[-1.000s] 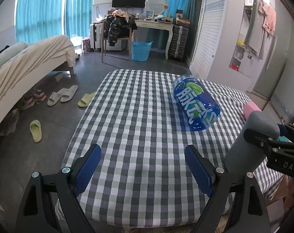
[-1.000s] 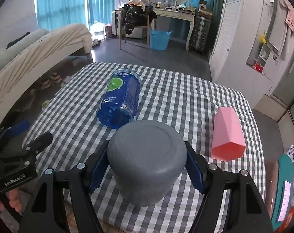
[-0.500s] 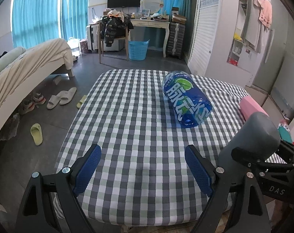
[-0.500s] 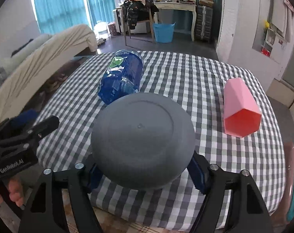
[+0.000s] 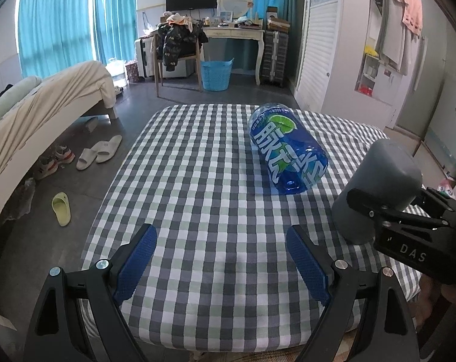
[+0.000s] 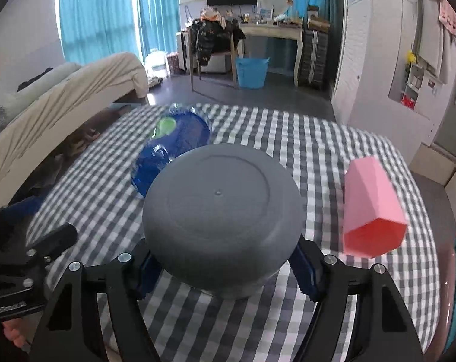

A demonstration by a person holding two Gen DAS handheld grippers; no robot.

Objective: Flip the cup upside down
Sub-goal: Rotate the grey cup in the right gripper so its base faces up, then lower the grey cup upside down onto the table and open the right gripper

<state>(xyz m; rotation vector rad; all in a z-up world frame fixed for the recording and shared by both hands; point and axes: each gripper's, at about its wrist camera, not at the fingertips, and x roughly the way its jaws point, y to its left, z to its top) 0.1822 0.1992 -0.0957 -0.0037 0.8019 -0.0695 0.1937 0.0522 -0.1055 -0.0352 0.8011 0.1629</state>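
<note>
My right gripper (image 6: 225, 268) is shut on a grey cup (image 6: 223, 208), its flat base turned toward the camera. In the left wrist view the grey cup (image 5: 378, 187) is tilted, base up and to the right, mouth down, just above the checked tablecloth (image 5: 197, 181); whether it touches the cloth I cannot tell. My left gripper (image 5: 222, 259) is open and empty, low over the table's near edge, left of the cup.
A blue bottle (image 5: 285, 154) lies on its side mid-table; it also shows behind the cup in the right wrist view (image 6: 170, 147). A pink cup (image 6: 372, 208) lies on its side at the right. Bed, slippers, chair and desk stand beyond the table.
The right gripper has rotated the grey cup so its base now faces the camera, and has lowered it toward the cloth. The left gripper has drawn back slightly and stays open.
</note>
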